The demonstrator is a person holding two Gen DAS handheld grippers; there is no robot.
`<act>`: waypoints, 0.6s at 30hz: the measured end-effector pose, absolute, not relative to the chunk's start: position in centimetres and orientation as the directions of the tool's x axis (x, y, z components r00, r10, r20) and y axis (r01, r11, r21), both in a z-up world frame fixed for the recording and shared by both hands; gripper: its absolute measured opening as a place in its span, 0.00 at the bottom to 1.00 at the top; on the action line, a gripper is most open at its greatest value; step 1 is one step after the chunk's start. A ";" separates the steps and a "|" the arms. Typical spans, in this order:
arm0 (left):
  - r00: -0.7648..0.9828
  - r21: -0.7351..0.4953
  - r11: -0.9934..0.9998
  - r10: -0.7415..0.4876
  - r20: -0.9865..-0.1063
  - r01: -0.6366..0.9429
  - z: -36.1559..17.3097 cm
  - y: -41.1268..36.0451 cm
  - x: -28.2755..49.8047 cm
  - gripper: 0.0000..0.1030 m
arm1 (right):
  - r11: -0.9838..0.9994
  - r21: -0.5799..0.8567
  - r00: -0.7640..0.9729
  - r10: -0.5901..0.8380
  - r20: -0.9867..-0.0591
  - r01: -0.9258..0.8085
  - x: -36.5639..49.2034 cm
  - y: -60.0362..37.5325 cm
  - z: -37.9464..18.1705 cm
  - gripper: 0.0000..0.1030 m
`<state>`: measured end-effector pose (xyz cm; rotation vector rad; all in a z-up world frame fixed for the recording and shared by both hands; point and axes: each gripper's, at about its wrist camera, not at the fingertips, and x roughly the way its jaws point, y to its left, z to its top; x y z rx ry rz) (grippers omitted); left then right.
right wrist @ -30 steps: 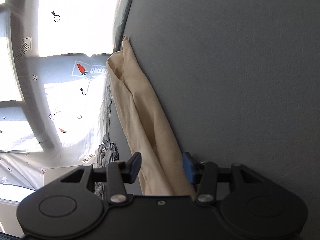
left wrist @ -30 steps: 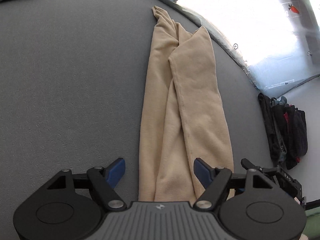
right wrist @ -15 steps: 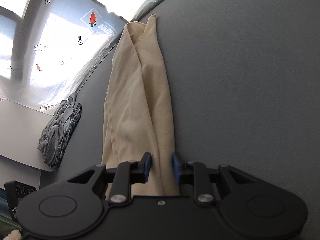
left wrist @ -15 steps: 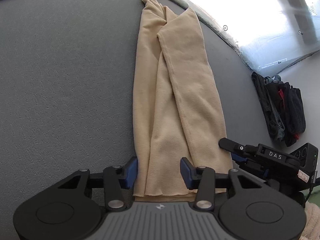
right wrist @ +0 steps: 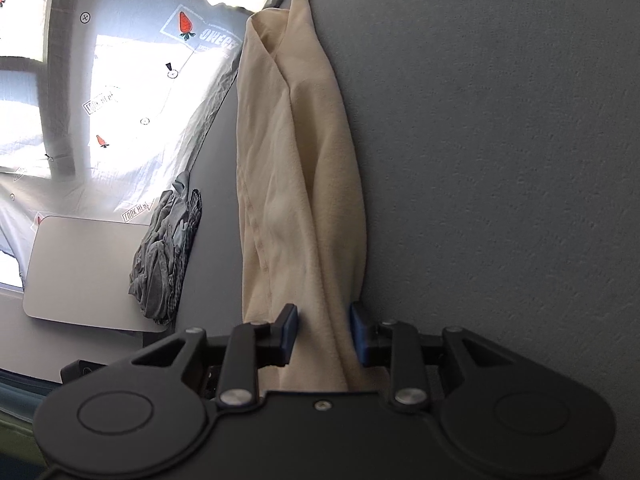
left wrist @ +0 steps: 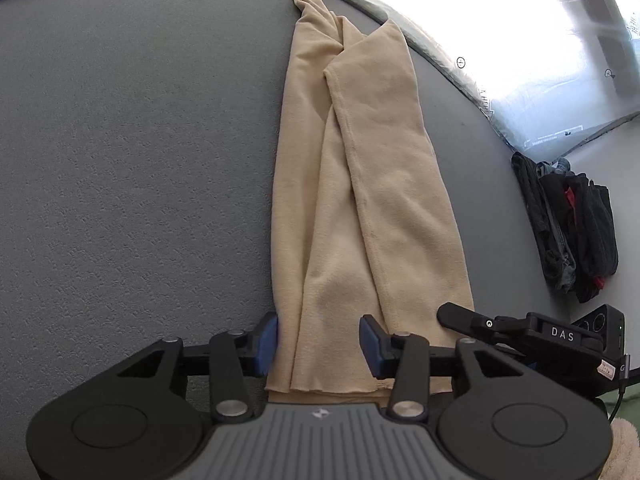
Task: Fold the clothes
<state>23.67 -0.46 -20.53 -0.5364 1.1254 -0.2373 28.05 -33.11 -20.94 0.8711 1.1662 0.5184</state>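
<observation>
Lying stretched out on the grey table [left wrist: 120, 168], the beige garment [left wrist: 360, 184] runs straight ahead from both tongs. The left gripper [left wrist: 318, 340] stands released around its near hem. The right gripper [right wrist: 323, 334], just beside it, has its blue pads against the bunched edge; whether it clenches, I cannot tell.

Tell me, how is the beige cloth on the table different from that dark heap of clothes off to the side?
The beige cloth lies stretched out in a long narrow strip on the gray table; the dark heap is bunched up.

The beige cloth is one plain color; the dark heap mixes black, gray and a bit of red.

The beige cloth sits between both grippers' fingers; the dark heap lies untouched near the table edge.

Both are soft fabric.
</observation>
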 end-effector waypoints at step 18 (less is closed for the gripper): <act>0.432 -0.632 0.768 -0.538 -0.724 -0.102 -18.3 0.0 21.1 0.10 | 0.575 0.817 0.336 0.761 -0.555 0.045 26.9 -33.7 -17.0 0.10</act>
